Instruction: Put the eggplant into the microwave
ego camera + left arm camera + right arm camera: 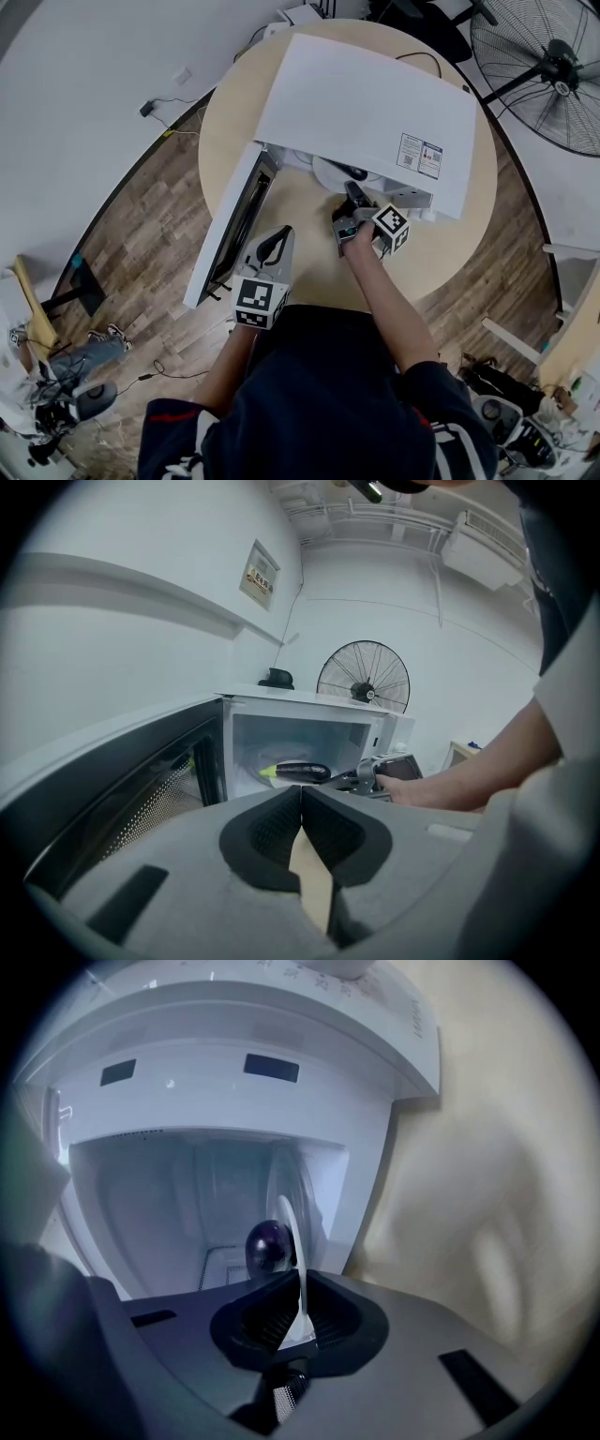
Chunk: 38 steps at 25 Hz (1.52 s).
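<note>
The eggplant (302, 772) is seen lying on its side inside the microwave (366, 112), on the glass plate (328, 174). It is dark purple and glossy, and its yellow-green stem end is turned toward the left of the left gripper view. The microwave's door (230, 234) is swung wide open at the left of the cavity. The right tool (350, 199) is held at the mouth of the cavity, just short of the eggplant, with its jaws pressed together and nothing between them. The left tool (276, 240) is held lower, near the centre of the head view and beside the open door, its jaws likewise pressed together on nothing. The microwave is carried by a round, pale wooden desk (309, 272), which stands on a floor (141, 234) of brown planks. White walls are shown in the left gripper view, and a large black fan (553, 66) is seen at the upper right of the head view.
</note>
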Tool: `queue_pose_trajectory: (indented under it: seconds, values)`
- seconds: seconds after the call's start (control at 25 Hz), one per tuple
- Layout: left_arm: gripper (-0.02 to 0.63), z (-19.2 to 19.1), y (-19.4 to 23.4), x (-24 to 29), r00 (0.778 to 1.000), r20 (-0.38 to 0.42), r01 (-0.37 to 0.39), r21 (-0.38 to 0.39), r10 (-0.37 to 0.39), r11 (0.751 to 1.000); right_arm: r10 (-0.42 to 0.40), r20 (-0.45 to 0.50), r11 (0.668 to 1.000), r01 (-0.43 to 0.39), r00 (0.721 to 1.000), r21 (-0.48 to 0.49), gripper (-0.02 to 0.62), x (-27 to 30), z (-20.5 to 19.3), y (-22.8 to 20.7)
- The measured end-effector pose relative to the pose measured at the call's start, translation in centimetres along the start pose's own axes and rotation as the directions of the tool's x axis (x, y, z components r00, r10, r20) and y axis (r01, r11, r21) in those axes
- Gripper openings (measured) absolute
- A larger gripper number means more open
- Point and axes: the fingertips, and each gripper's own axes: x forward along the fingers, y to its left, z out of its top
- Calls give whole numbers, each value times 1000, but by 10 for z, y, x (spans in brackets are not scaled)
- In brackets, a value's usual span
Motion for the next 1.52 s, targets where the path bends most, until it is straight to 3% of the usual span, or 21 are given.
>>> queue_pose_trajectory:
  seconds: [0.24, 0.56, 1.08, 1.24, 1.36, 1.44, 1.52]
  values:
    - [17, -1, -1, -3, 1000, 0, -5, 0, 5, 1000, 17, 17, 999, -16, 1000, -37, 24, -2, 5, 4]
    - [17, 1, -4, -5, 1000, 6, -8, 2, 8, 1000, 32, -13, 996, -33, 999, -88, 89, -10, -2, 7]
    - [17, 2, -12, -10, 1000, 25, -4, -2, 4, 1000, -7, -67, 966, -10, 998, -260, 77, -35, -13, 6]
    - [17, 2, -11, -11, 1000, 27, -7, -2, 7, 1000, -38, -88, 933, 4, 995, -359, 68, -36, -17, 7]
    - [17, 4, -9, -12, 1000, 29, -11, -3, 11, 1000, -68, -101, 888, 14, 993, -459, 47, -35, -21, 10]
    - [17, 4, -8, -12, 1000, 28, -13, -3, 13, 1000, -94, -114, 839, 17, 989, -543, 39, -34, -25, 11]
    - [17, 4, -7, -12, 999, 28, -16, -3, 16, 1000, -134, -124, 763, 22, 983, -646, 31, -32, -30, 12]
